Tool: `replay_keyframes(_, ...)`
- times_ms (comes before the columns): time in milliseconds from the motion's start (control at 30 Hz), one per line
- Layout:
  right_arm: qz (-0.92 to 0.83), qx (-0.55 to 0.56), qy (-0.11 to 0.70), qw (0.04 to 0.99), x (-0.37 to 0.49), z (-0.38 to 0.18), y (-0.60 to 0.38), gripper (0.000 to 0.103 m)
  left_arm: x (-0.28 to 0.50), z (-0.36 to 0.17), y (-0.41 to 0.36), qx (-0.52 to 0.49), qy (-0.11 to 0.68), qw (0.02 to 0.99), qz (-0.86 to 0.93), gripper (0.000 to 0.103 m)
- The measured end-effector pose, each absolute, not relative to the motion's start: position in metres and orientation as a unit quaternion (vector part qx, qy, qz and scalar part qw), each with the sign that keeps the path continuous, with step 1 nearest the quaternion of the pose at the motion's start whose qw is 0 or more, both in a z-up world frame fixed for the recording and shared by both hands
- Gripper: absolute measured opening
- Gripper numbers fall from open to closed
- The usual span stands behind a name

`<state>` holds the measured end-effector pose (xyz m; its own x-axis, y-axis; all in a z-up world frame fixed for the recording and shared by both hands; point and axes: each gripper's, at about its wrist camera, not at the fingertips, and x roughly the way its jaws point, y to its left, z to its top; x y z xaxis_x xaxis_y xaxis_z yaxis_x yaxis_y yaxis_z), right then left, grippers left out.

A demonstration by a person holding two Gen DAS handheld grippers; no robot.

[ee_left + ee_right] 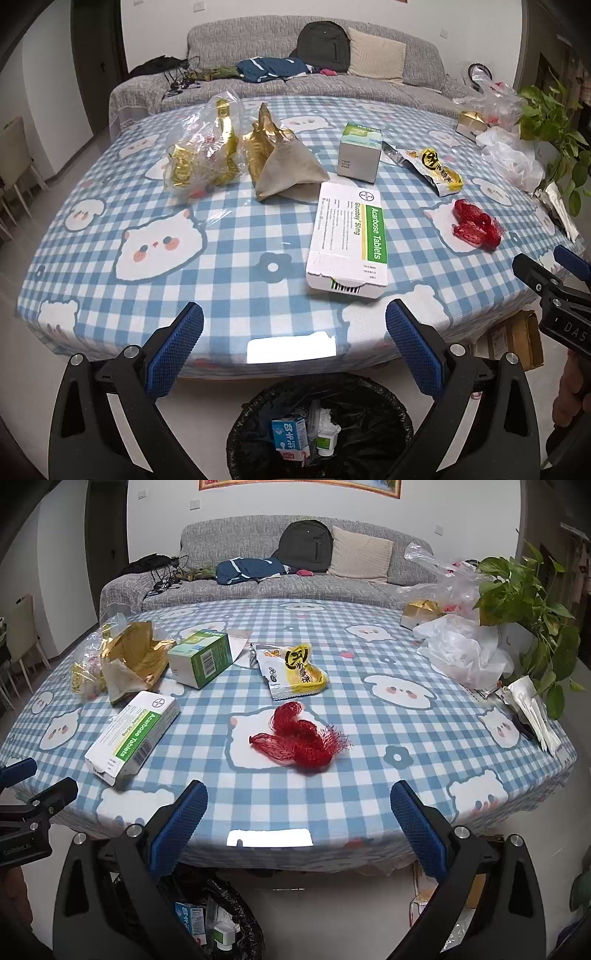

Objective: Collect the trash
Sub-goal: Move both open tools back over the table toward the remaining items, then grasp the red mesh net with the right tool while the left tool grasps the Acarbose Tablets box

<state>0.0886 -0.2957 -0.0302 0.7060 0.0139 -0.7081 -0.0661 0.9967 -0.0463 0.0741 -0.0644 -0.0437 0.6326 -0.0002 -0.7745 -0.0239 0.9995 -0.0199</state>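
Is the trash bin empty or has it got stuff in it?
Not empty. The bin holds a small blue carton and a little white bottle.

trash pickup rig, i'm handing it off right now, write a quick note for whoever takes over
Left gripper: open, empty, at the near table edge above the trash bin.
Right gripper: open, empty, facing the red mesh net.
Done: the bin holds a small blue carton and a little white bottle.
Left on the table: tablet box, green and white box, yellow snack wrapper, gold foil bag, clear bag of gold wrappers, and the red net.
Plastic bags by the plant may also be trash; cannot tell.
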Motion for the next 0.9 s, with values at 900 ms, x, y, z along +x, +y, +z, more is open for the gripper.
replay_keyframes(900, 0.023, -0.018, 0.418, 0.908, 0.167, -0.053, -0.299, 0.072, 0.162, -0.06, -0.083, -0.003, 0.454, 0.891, -0.011, 0.097)
